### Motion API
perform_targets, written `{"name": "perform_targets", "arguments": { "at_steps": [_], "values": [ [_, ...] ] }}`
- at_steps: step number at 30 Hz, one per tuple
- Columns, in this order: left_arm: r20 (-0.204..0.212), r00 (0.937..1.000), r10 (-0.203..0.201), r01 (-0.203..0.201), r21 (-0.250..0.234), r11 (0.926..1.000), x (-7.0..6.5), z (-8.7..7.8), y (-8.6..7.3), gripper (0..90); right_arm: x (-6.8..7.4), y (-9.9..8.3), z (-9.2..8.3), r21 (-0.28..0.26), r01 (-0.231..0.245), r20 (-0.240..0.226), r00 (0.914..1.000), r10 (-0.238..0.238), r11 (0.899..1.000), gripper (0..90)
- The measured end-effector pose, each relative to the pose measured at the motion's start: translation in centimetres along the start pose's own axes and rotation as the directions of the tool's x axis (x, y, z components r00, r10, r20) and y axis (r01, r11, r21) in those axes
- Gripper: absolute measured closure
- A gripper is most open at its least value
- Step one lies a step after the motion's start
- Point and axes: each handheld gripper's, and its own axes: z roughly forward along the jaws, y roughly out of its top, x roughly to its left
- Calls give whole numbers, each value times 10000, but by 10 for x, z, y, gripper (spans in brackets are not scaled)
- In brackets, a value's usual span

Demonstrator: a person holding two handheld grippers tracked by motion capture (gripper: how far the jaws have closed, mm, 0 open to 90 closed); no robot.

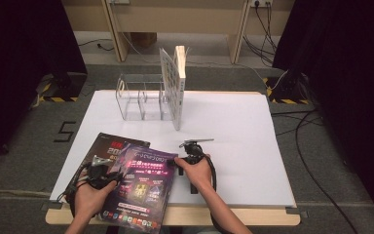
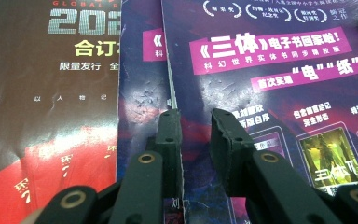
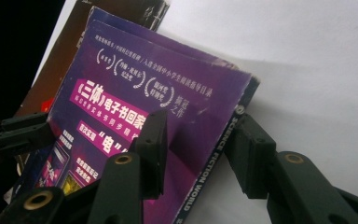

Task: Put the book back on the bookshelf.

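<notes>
High view: both forearms enter from the bottom edge. The left gripper (image 1: 99,171) rests on the left edge of the glossy purple magazine (image 1: 143,187) in the lower centre; the right gripper (image 1: 193,155) sits at that magazine's upper right corner. Three magazines lie stacked here: the purple one, another purple one under it, and a dark red-and-brown magazine (image 1: 100,146) at the bottom. On the white table sheet (image 1: 233,131) a clear acrylic rack (image 1: 141,100) stands with one white book (image 1: 177,87) upright beside it.

Left gripper view: the jaws stand narrowly apart, astride the top magazine's (image 2: 270,84) left edge, not visibly pinching.

Right gripper view: the jaws stand wide, straddling the raised magazine's (image 3: 135,107) spine without pressing it.
</notes>
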Motion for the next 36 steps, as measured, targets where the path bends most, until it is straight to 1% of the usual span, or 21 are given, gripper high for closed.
{"name": "perform_targets", "arguments": {
  "at_steps": [2,5,8,12,13,14,15,17,19,21,23,24,25,27,29,30,31,32,33,35,36],
  "values": [
    [-13,10000,21,-21,0,10000,0,0,0,733,2,0,0,-19,70,65,10000,-70,10000,621],
    [9,10000,9,-9,3,10000,0,0,0,733,4,2,-5,-94,-5,-89,10000,4,10000,673],
    [-8,10000,50,-50,42,10000,1,-1,0,731,8,7,-9,-122,193,-207,9996,-195,9997,735],
    [162,9998,-104,104,17,9999,4,-1,0,729,11,10,-11,-169,-51,-481,9988,43,9998,779],
    [296,9994,-173,174,-8,9998,6,-2,1,725,12,10,-12,-183,-161,-523,9985,151,9997,783],
    [340,9992,-204,208,-105,9997,7,-2,1,718,13,11,-13,-265,-125,-576,9983,110,9996,789],
    [381,9988,-292,301,-226,9993,8,-3,1,707,14,11,-15,-294,-237,-676,9975,217,9993,797],
    [335,9991,-246,264,-527,9983,8,-7,3,668,17,14,-18,-544,-400,-1013,9943,344,9977,815],
    [291,9993,-227,254,-960,9951,8,-13,6,629,22,17,-21,-854,-355,-1156,9930,255,9957,830],
    [272,9996,-115,151,-1384,9903,7,-19,9,590,28,20,-25,-1100,-315,-1299,9914,170,9934,840],
    [383,9992,-145,212,-1803,9834,5,-25,12,554,35,25,-30,-1397,-87,-1367,9906,-106,9902,847],
    [379,9992,-92,165,-1972,9802,4,-27,13,532,41,28,-34,-1560,121,-1360,9901,-337,9877,849],
    [428,9991,-45,135,-2121,9771,3,-30,14,522,45,30,-37,-1650,316,-1230,9910,-523,9858,849],
    [530,9986,-51,174,-2359,9716,1,-33,16,489,53,35,-41,-1922,708,-1043,9903,-921,9788,850],
    [602,9982,6,150,-2579,9661,-2,-38,18,460,62,39,-46,-2207,1154,-727,9883,-1343,9685,850],
    [634,9980,-4,173,-2672,9635,-2,-40,19,443,67,42,-49,-2362,1403,-603,9855,-1586,9615,851],
    [716,9974,-26,226,-2787,9601,-3,-42,21,434,69,44,-51,-2485,1532,-522,9839,-1711,9564,850],
    [769,9970,-64,284,-2877,9573,-4,-44,22,424,73,47,-53,-2597,1733,-391,9811,-1896,9500,851],
    [803,9967,-102,343,-3050,9517,-5,-47,24,406,77,50,-55,-2719,1935,-288,9775,-2089,9427,851],
    [890,9960,-64,349,-3228,9458,-7,-50,26,391,84,55,-60,-3016,2236,-96,9713,-2375,9268,851],
    [1048,9944,-100,444,-3314,9425,-9,-51,29,388,88,57,-63,-3198,2386,50,9682,-2502,9169,851]
  ]
}}
